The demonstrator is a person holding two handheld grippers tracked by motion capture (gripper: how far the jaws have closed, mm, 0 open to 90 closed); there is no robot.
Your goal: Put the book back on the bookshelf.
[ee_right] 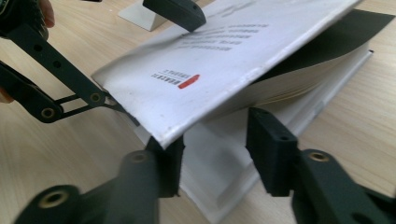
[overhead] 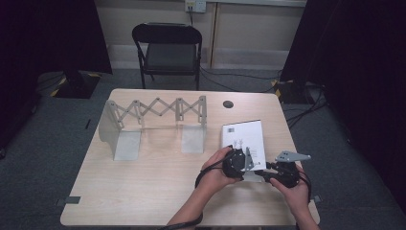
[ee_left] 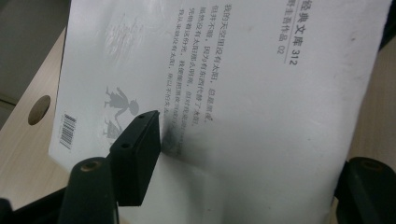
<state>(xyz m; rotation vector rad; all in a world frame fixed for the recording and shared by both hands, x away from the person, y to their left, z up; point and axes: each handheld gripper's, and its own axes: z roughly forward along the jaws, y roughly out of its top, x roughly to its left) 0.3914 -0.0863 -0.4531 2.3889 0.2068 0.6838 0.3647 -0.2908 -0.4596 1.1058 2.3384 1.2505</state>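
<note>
One cover lifted, book [overhead: 243,136] not yet laid open.
Right gripper [ee_right: 219,154] straddles the raised cover [ee_right: 210,70] at its corner, jaws apart; left gripper [ee_left: 254,161] rests a jaw on it, grip unclear. Beneath the book, a wooden table [overhead: 158,182]; left of the book, a metal rack [overhead: 158,108]; beyond, a folding chair [overhead: 167,48].

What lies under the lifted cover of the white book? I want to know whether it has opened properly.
Under the raised cover its dark inner face, the cream page block and a white page show. The book's underside and the table beneath it are covered.
</note>
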